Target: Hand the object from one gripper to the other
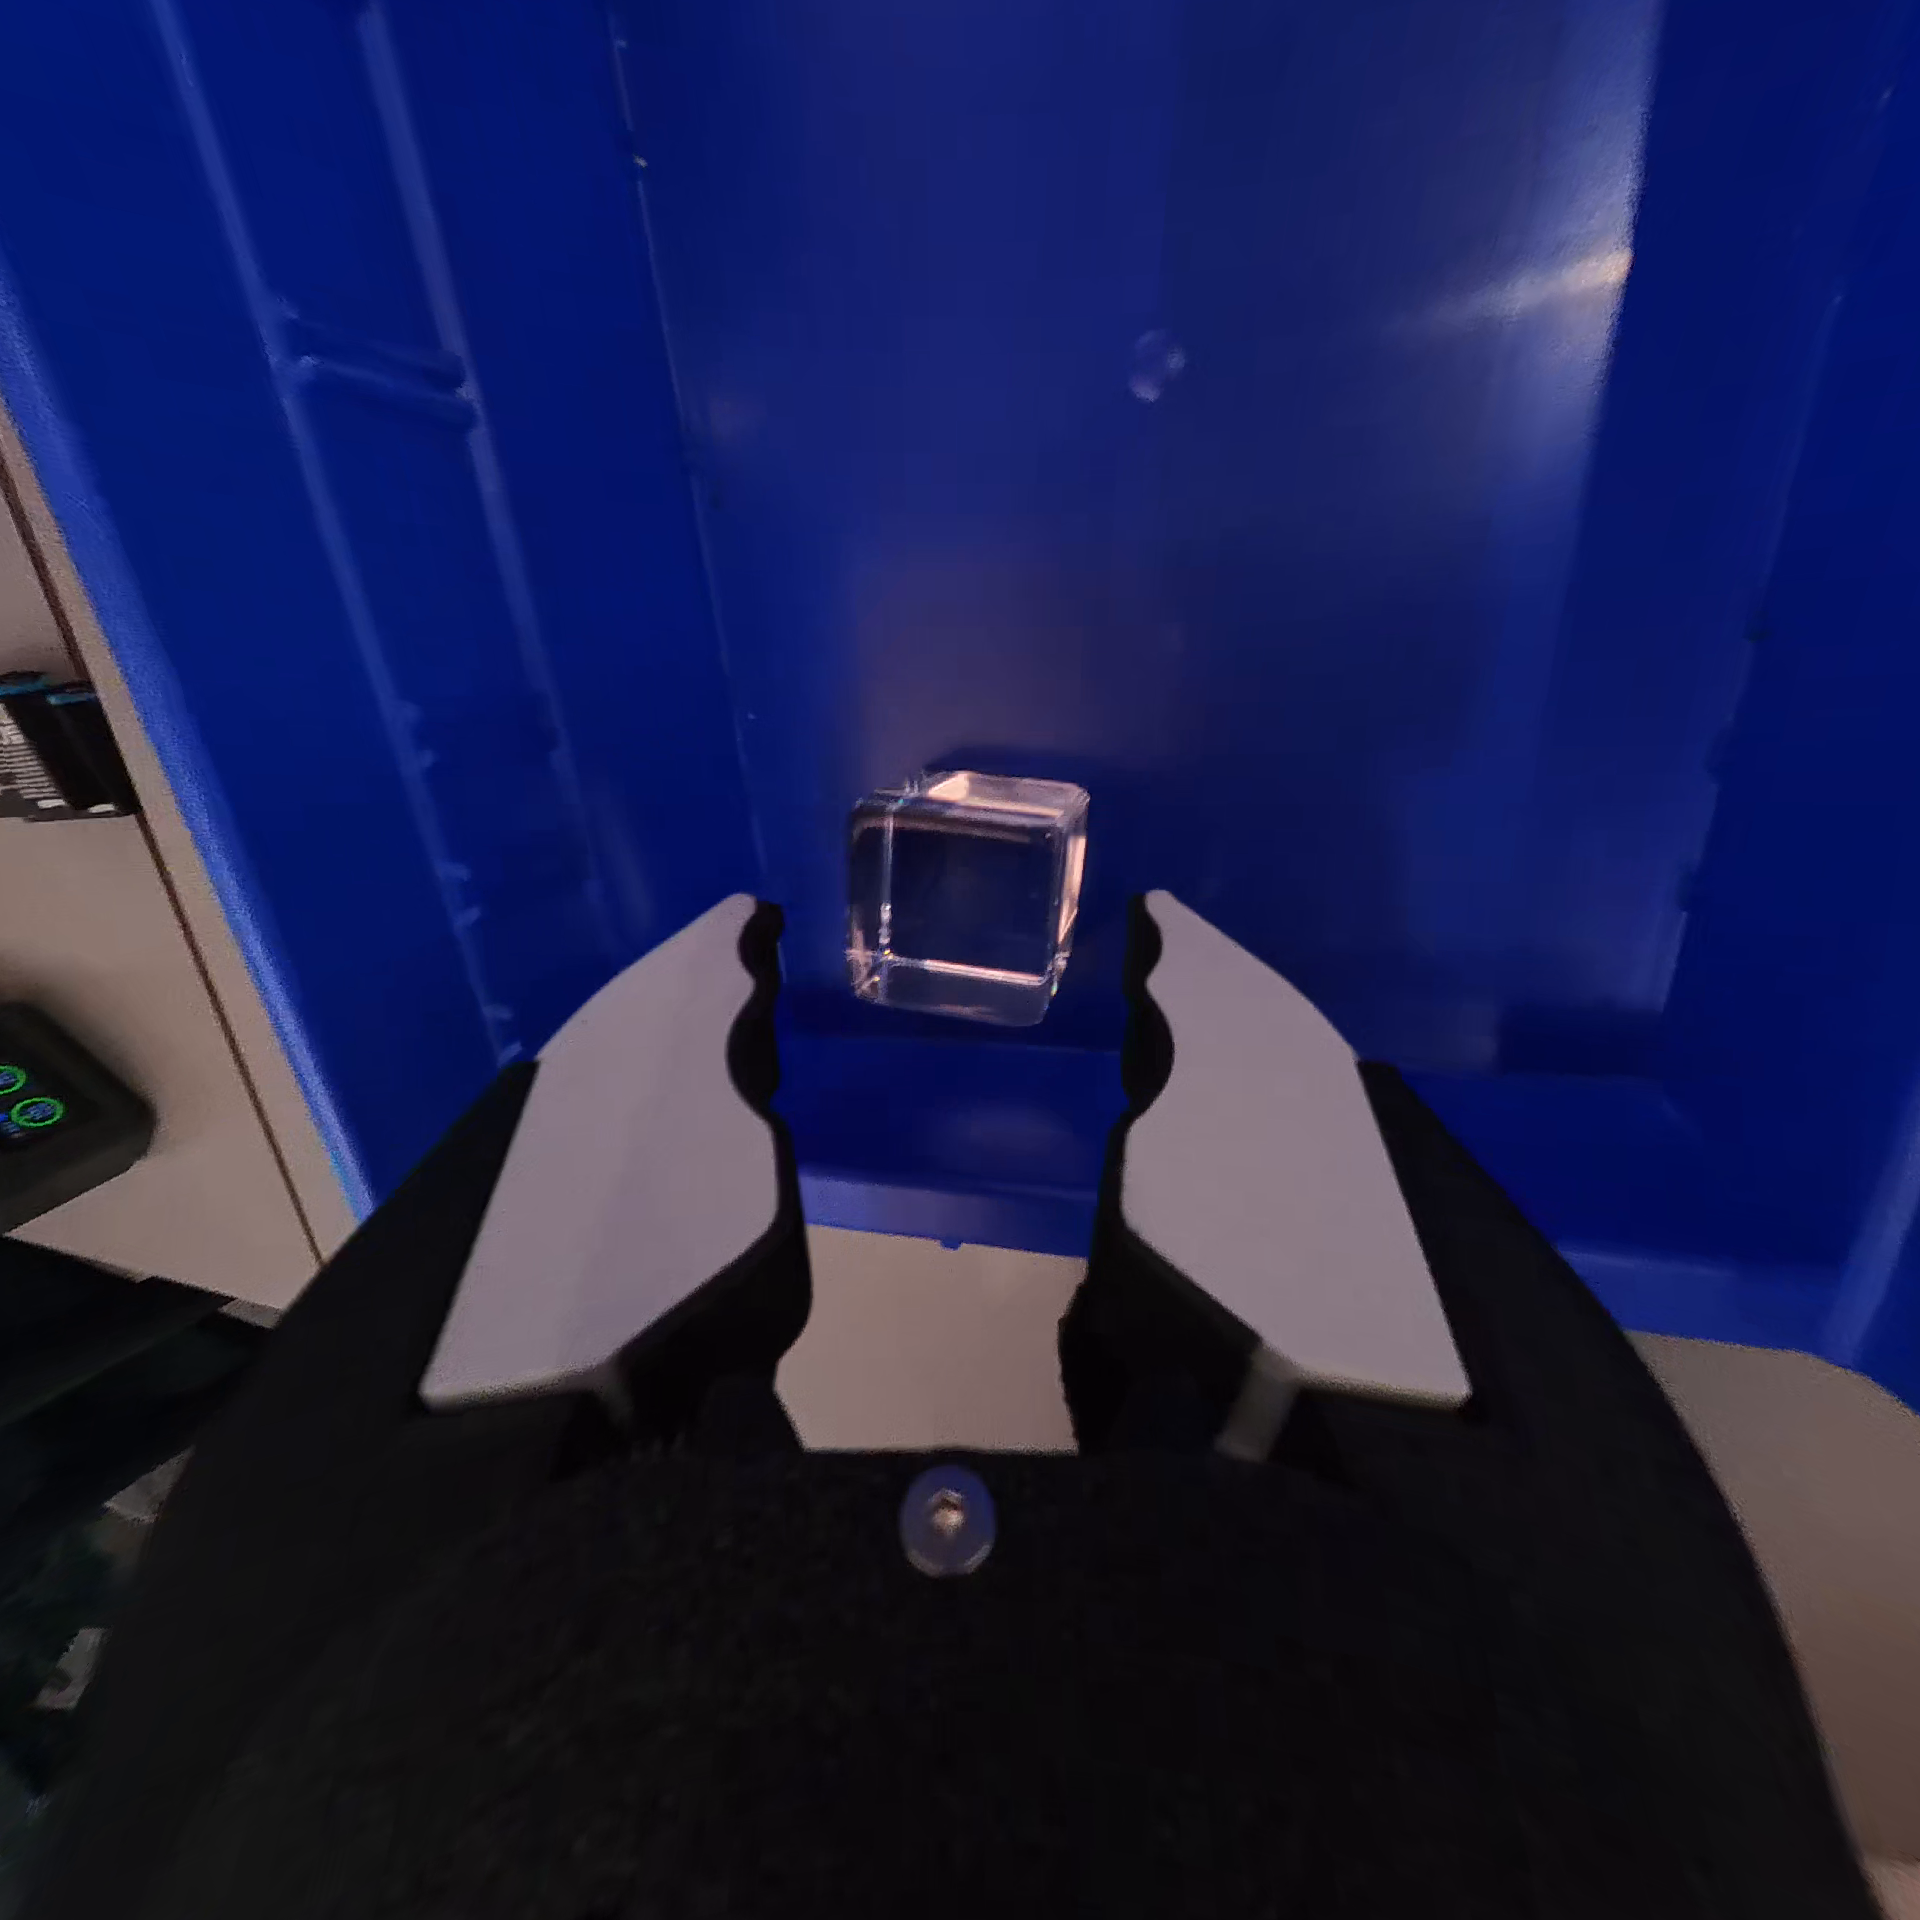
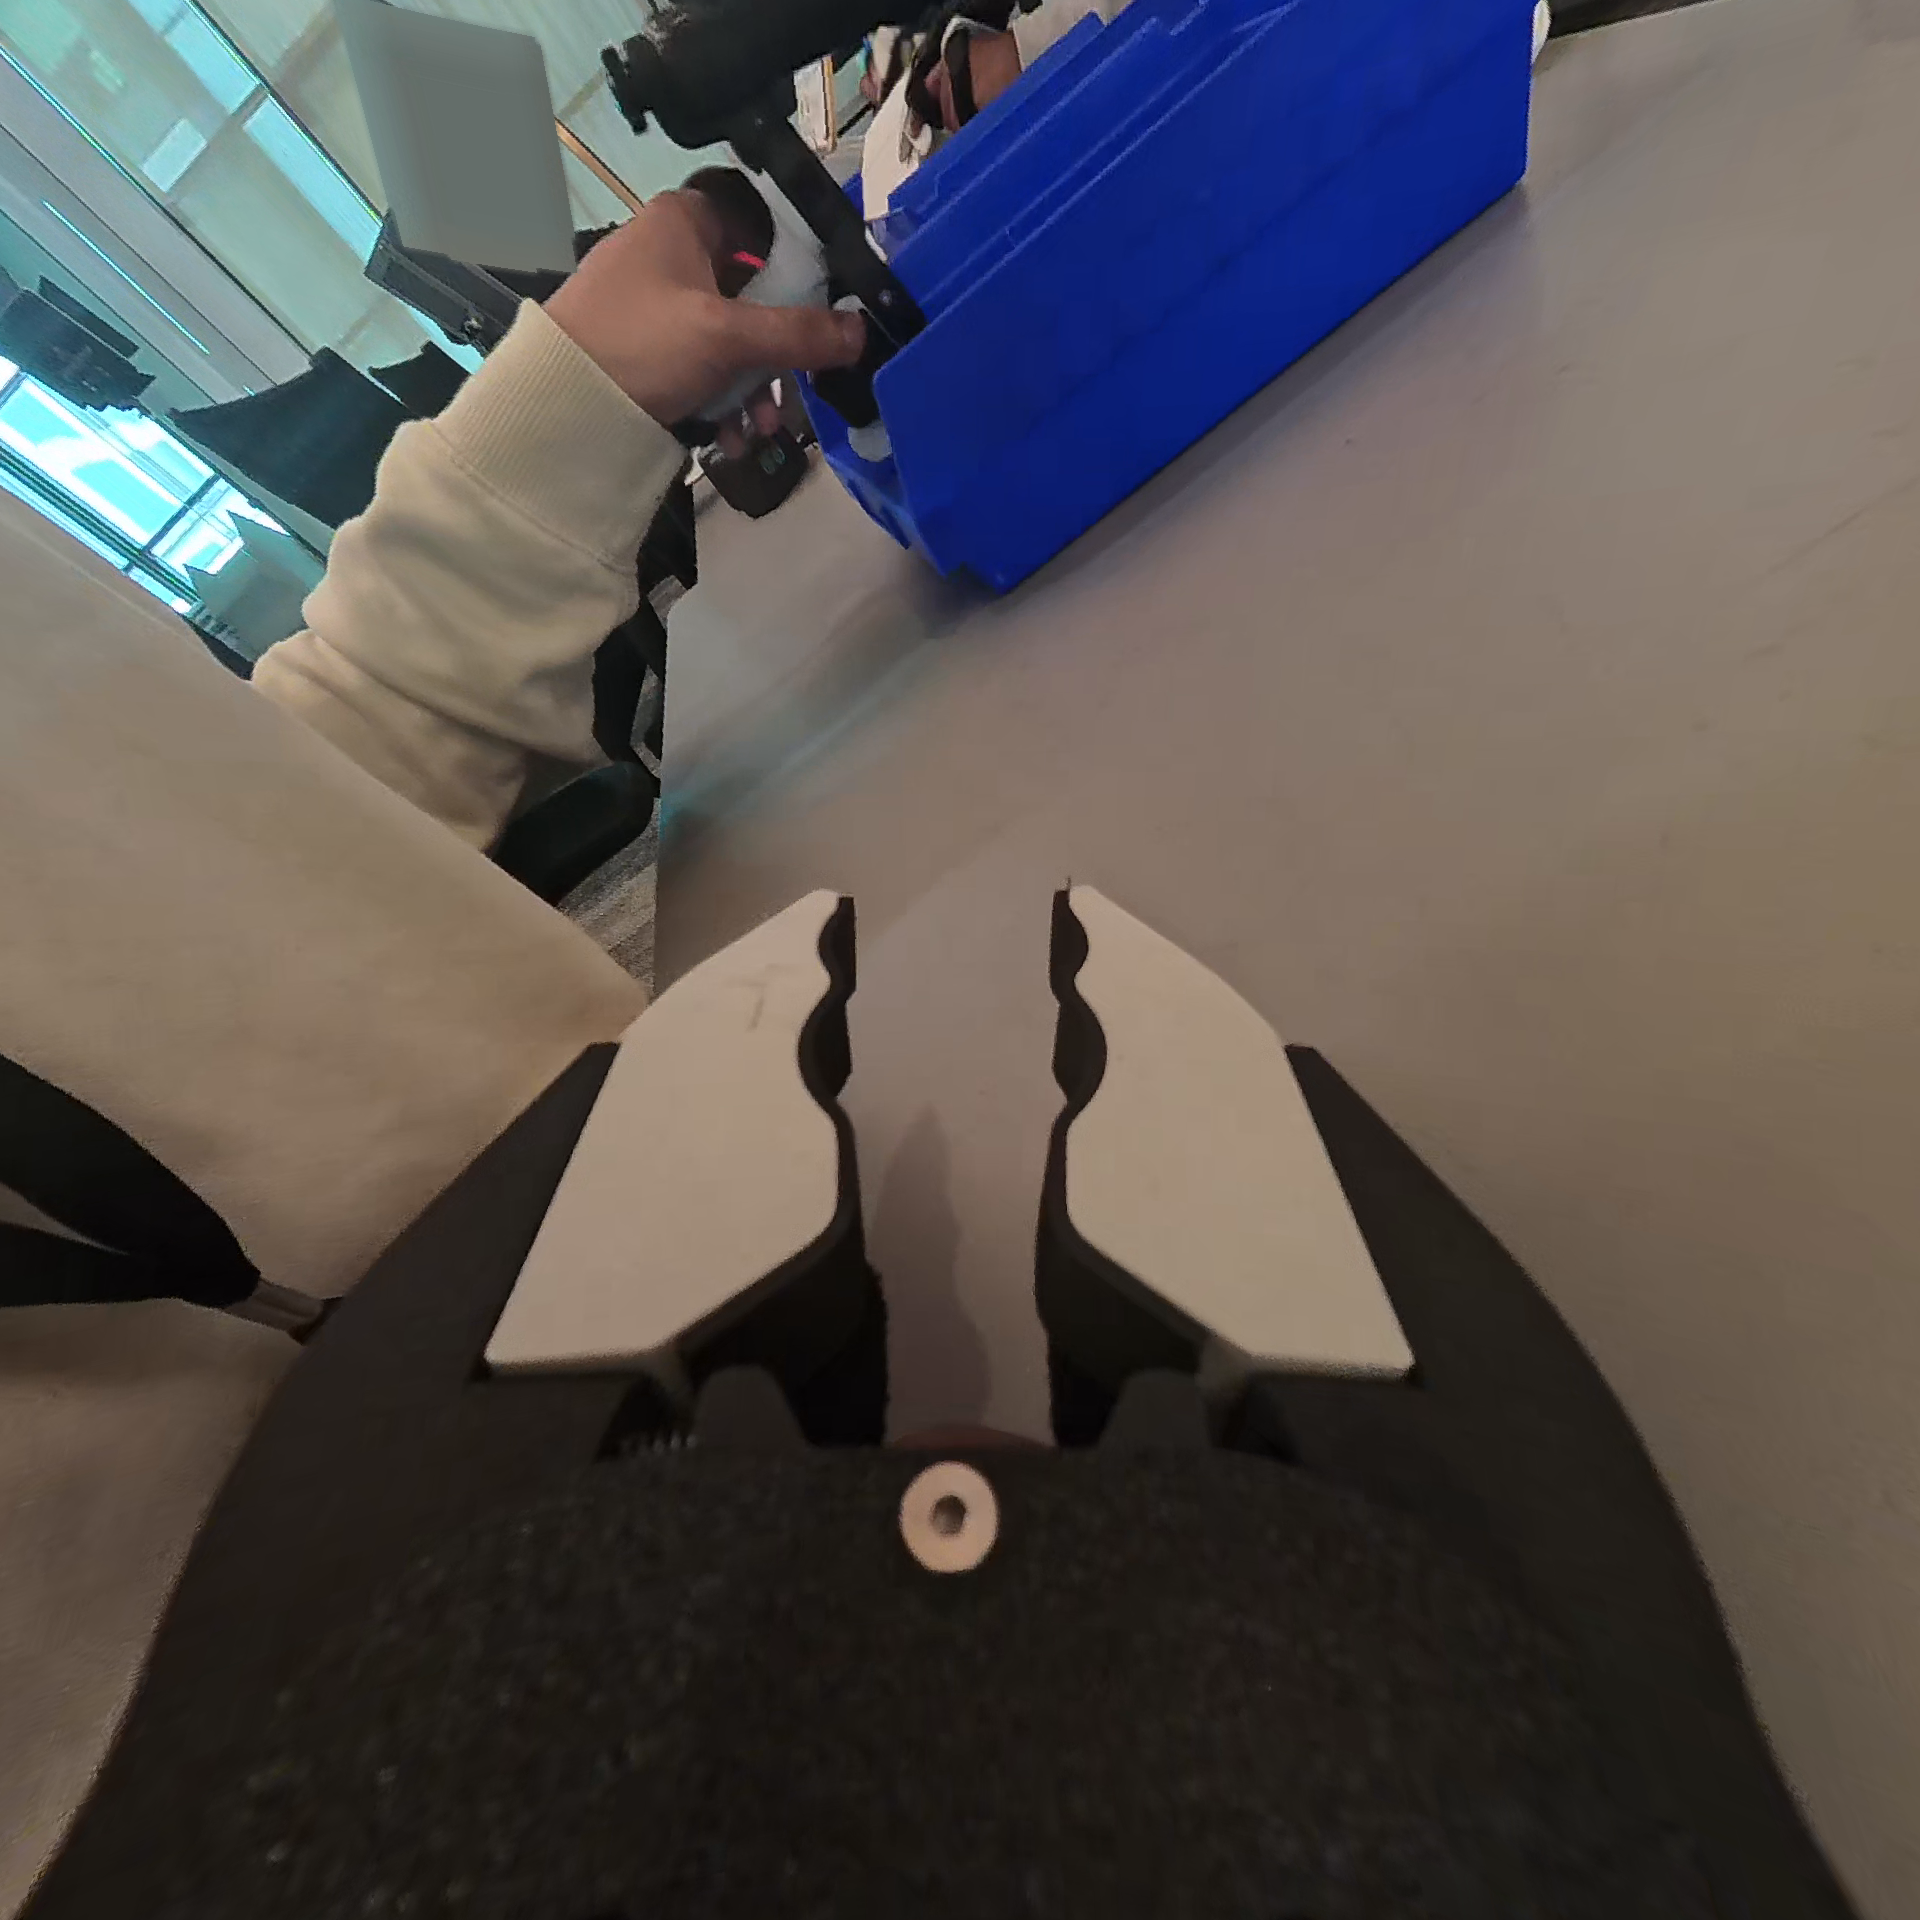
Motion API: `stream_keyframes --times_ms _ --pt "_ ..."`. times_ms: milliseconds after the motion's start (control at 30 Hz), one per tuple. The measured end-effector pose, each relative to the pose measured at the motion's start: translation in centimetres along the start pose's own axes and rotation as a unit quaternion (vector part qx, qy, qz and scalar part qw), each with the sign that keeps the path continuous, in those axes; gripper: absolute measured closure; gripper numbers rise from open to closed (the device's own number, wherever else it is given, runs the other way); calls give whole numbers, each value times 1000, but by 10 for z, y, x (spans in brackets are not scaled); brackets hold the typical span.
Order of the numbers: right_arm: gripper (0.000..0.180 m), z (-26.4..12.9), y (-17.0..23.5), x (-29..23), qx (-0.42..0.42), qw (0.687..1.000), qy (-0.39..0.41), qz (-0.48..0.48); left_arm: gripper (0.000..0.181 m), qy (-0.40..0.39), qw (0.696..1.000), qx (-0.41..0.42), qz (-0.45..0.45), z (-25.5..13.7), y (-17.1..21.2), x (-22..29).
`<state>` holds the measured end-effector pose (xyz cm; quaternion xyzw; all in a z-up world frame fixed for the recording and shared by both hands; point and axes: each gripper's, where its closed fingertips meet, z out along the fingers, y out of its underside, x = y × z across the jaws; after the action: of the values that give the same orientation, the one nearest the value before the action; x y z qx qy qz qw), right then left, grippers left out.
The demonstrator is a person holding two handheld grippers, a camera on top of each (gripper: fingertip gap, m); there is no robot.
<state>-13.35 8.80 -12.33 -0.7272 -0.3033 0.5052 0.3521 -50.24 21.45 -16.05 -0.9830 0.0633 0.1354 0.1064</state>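
Note:
A clear cube [image 1: 966, 896] rests on the floor of a blue plastic bin [image 1: 1195, 436], near the bin's open front lip. My left gripper [image 1: 954, 914] is open, its two fingertips level with the cube's near face, one on each side, not touching it. In the right wrist view the blue bin [image 2: 1164, 270] stands far off on the grey table [image 2: 1455, 831], and a hand in a cream sleeve [image 2: 665, 301] holds the left gripper at its open end. My right gripper [image 2: 954, 914] is open and empty, low over the table.
The bin's ribbed side walls [image 1: 364, 520] close in left and right of the cube. Dark devices with green lights [image 1: 42, 1122] lie on the table left of the bin. A cream-clothed arm [image 2: 208, 935] fills the left of the right wrist view. Some 40 centimeters of space lies between my two pairs of fingers.

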Motion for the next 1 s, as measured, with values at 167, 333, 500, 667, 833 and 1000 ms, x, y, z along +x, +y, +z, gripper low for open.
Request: stream_keyframes --times_ms 167,333,500,667,833,1000 --pt "144 2 3 -1 -7 1000 -2 2 115 20 999 -21 25 4 9 1" --pt "144 5 7 -3 -17 1000 -5 -2 117 48 997 -12 56 9 5 4" --pt "144 8 11 -4 -29 1000 -10 0 125 62 995 -24 73 13 0 7" --pt "144 9 13 -2 -35 999 -12 2 136 47 995 -30 84 20 -4 3" --pt "144 9 13 -2 -33 999 -18 12 135 53 994 -34 86 30 -6 6" --pt "144 9 13 -1 -32 999 -21 15 136 89 993 -6 72 32 -11 10"
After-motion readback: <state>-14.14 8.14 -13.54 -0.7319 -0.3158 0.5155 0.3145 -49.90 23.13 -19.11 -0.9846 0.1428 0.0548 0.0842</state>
